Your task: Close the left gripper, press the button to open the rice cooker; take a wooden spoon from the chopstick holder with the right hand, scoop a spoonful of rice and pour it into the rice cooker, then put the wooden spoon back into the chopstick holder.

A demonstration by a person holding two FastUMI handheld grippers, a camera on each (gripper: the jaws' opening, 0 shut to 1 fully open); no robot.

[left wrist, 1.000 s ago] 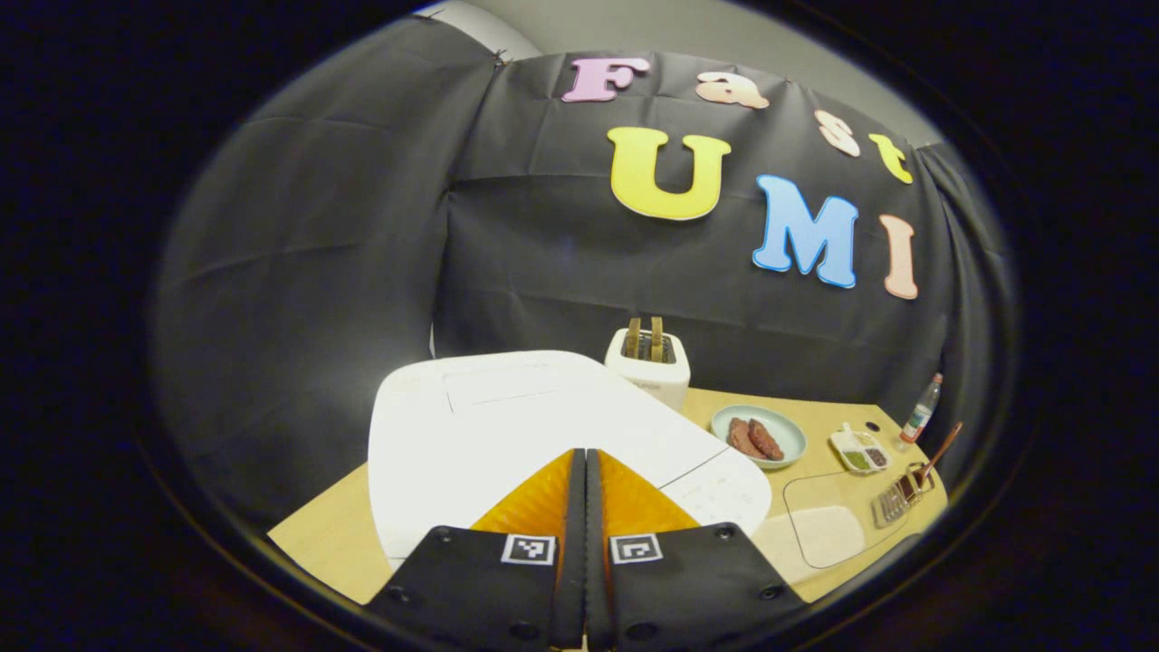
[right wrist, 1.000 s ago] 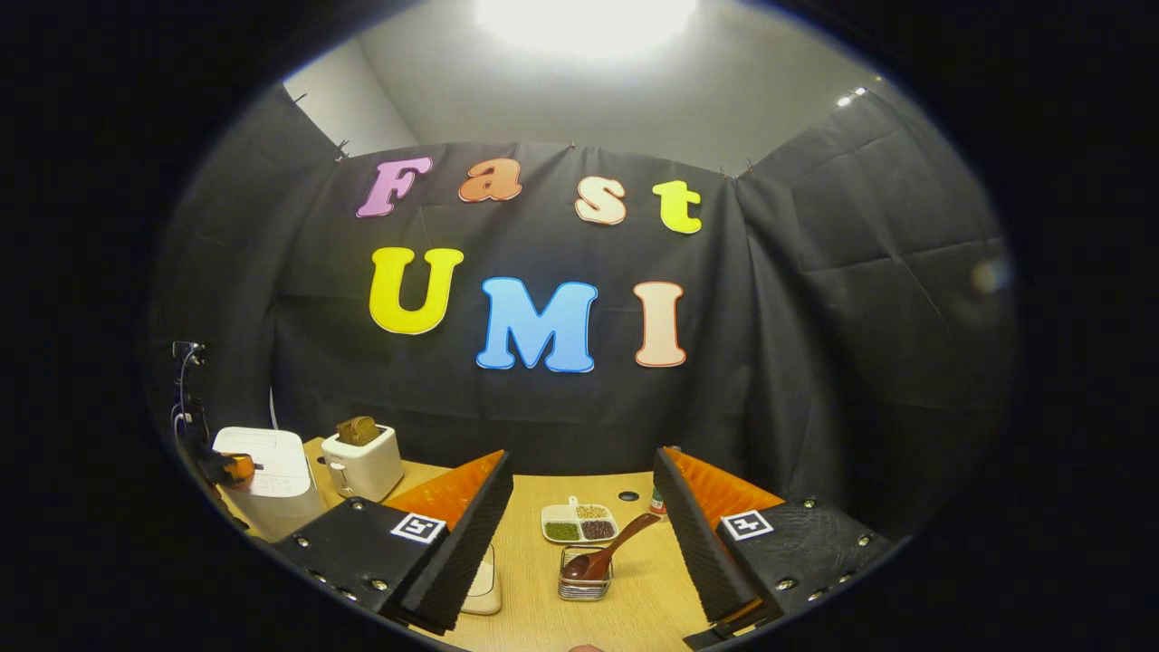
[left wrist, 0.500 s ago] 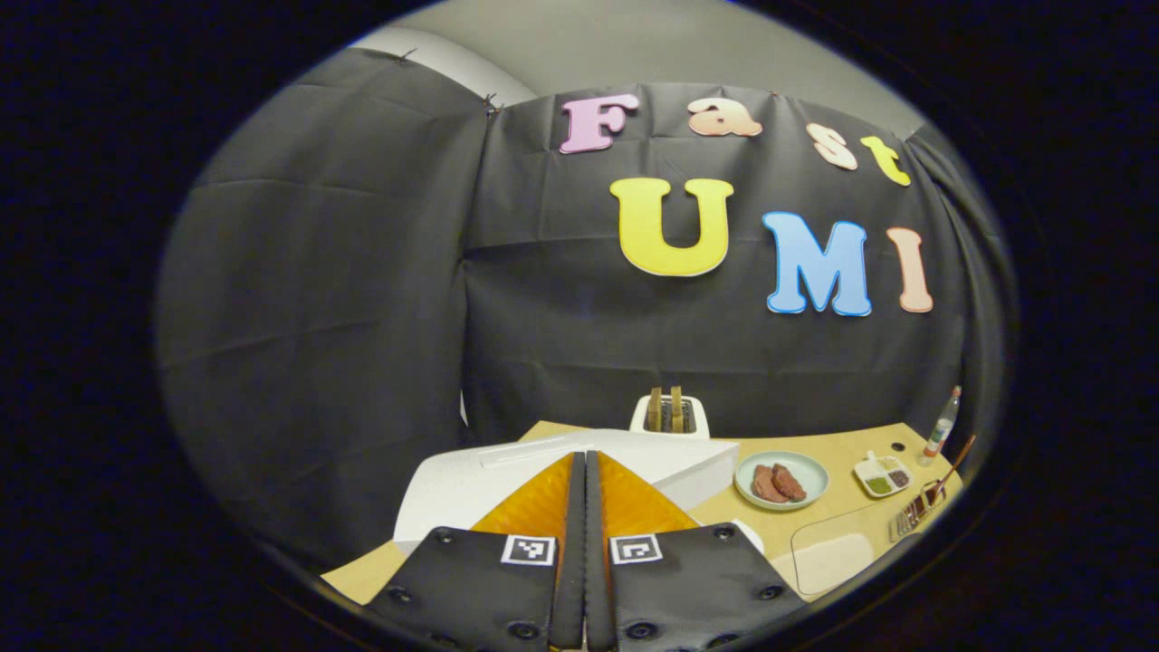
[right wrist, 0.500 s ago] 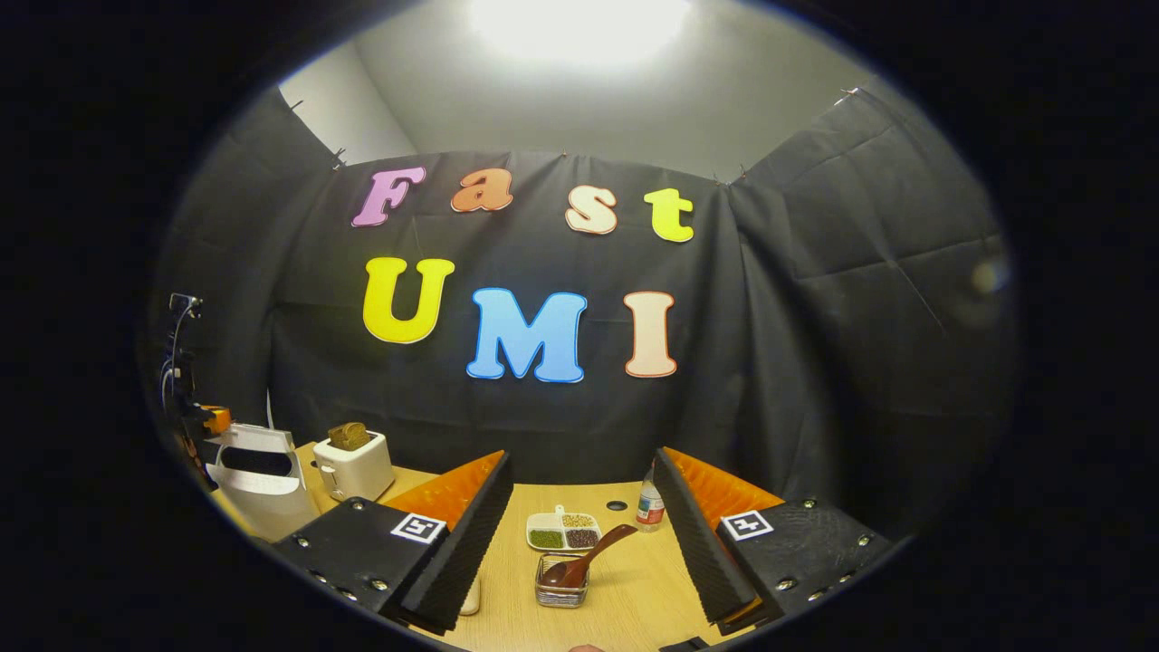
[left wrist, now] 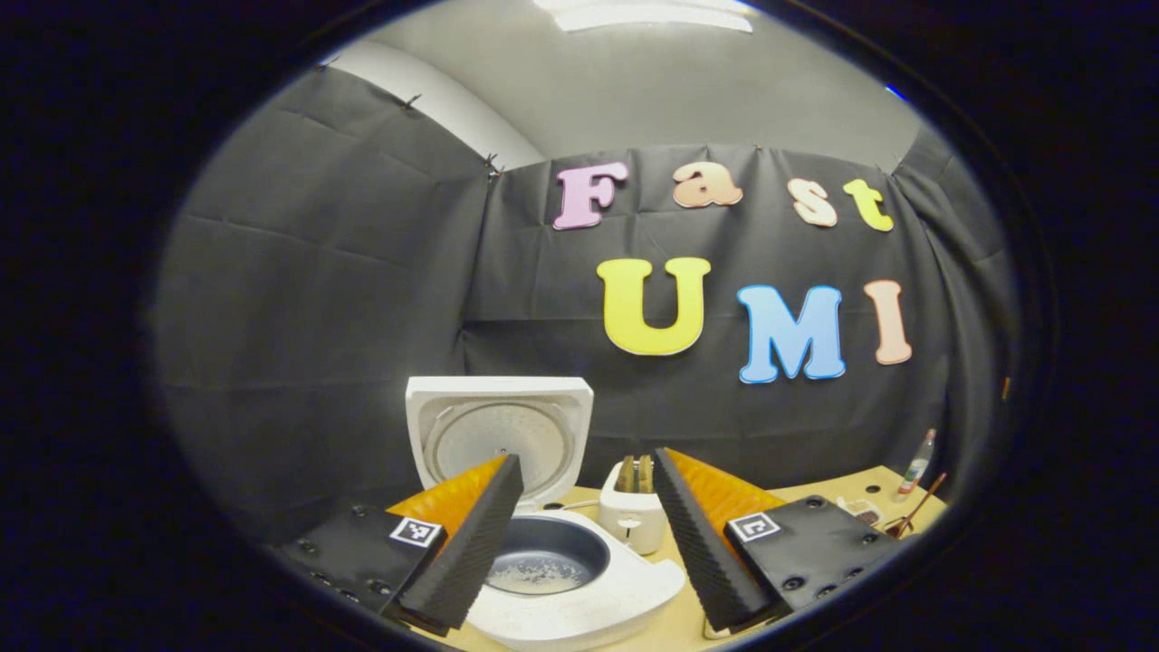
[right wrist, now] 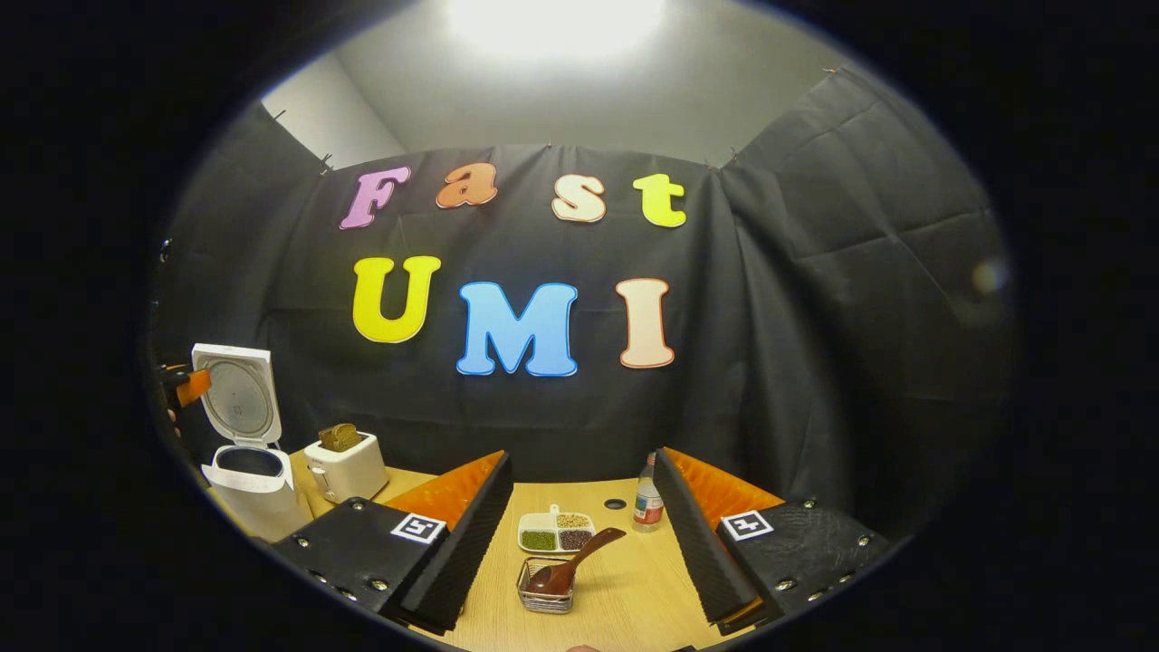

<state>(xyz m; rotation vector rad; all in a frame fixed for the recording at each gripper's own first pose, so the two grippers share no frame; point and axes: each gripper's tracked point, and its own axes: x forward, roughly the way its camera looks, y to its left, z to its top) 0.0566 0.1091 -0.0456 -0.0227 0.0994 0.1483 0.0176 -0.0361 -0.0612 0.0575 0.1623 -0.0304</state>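
Ahead, the wooden spoon [right wrist: 577, 562] lies between the right gripper [right wrist: 584, 530]'s wide-spread fingers — handle slanting up-right, holder [right wrist: 545, 598] just below.

Glossy white plastic rice cooker [left wrist: 579, 589], dark smooth inner pot; matt light wooden table [right wrist: 625, 580]; brown wooden spoon [right wrist: 572, 563]; shiny wire holder [right wrist: 543, 593].

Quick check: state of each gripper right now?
Left gripper: open, holding nothing, above the open rice cooker.
Right gripper: open, holding nothing; wooden spoon sits in the chopstick holder.
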